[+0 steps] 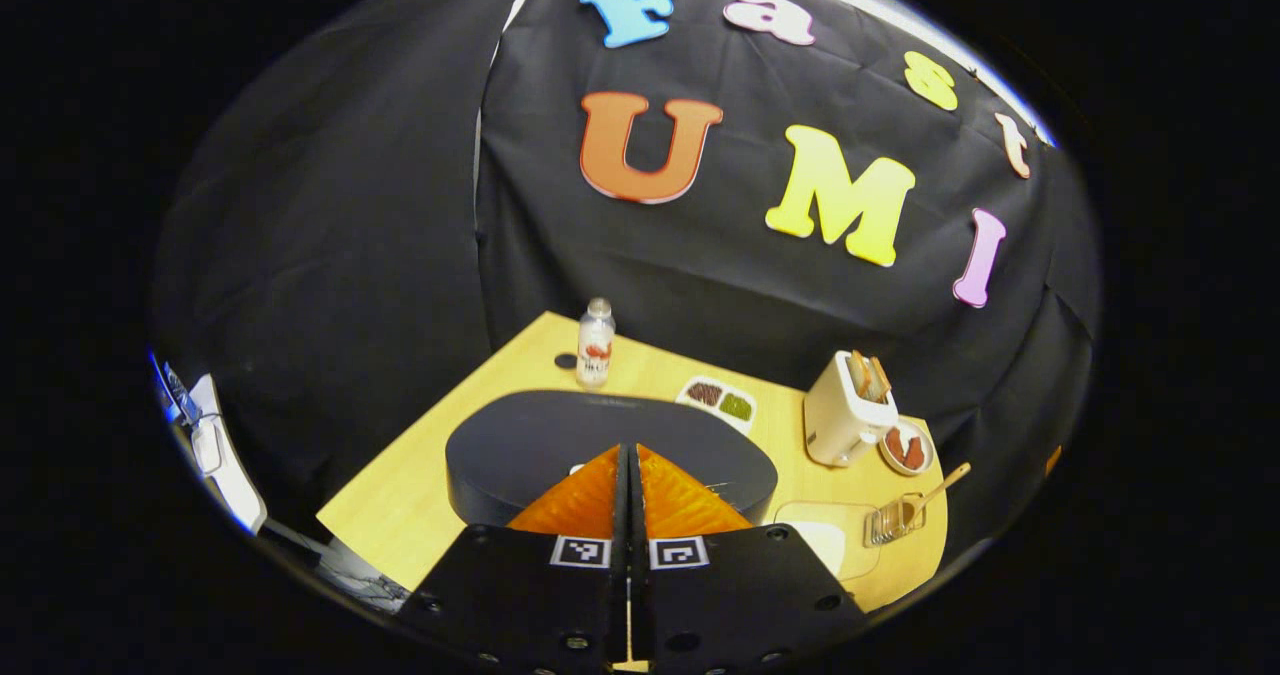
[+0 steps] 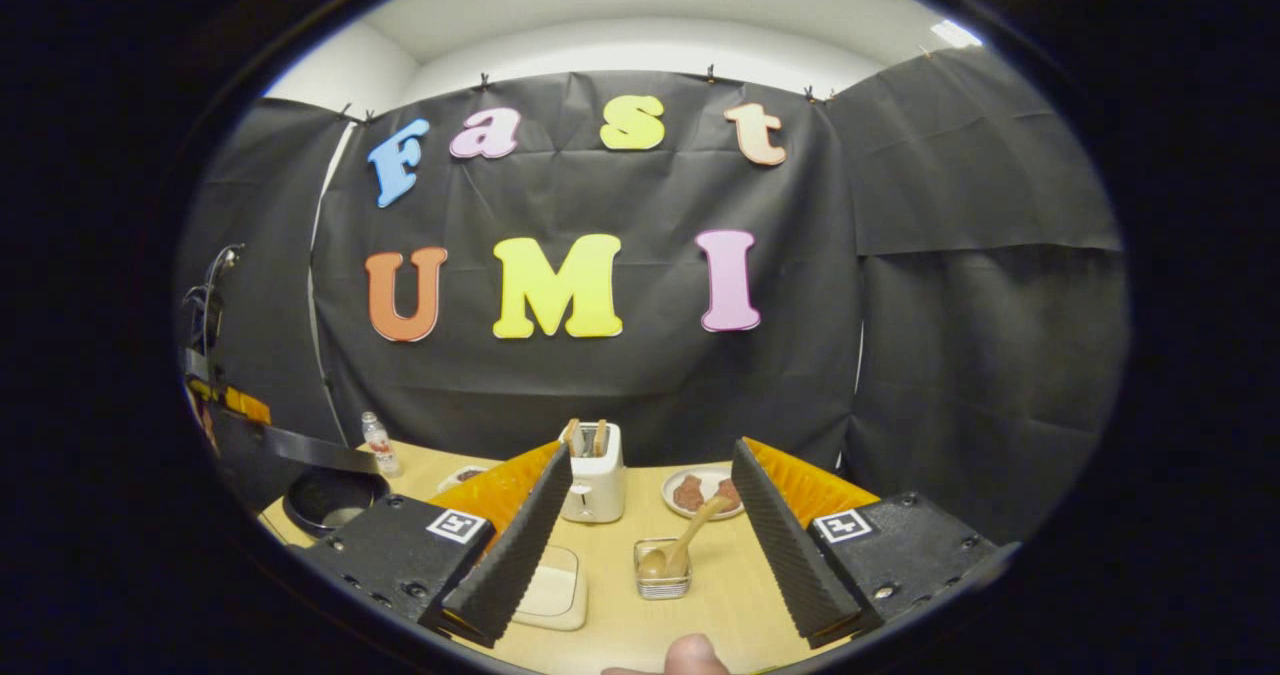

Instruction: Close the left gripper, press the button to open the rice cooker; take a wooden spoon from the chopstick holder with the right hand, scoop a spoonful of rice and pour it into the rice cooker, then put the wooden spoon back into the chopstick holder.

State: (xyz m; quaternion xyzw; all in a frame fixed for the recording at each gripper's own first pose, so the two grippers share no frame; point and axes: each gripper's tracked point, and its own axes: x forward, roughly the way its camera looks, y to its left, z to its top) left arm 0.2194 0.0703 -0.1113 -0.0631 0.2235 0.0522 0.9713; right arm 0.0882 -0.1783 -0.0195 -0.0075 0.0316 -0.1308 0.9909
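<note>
- The right gripper has its jaws spread wide and holds nothing; it hangs above the near edge of the wooden table.
- The wooden spoon stands in the clear chopstick holder straight ahead, in the gap between the two fingers. Its bowl is down in the holder and its handle leans up toward the far right, pointing at the plate.
- By my reading the right gripper is much the nearer to the spoon, so the grasp calls for a short advance onto the handle.
- The left gripper has its fingers pressed together with nothing between them.
- It sits over the dark rice cooker lid.
- In the right gripper view the rice cooker by the table's left edge looks open, its lid raised.
- The rice box lies just left of the holder.
</note>
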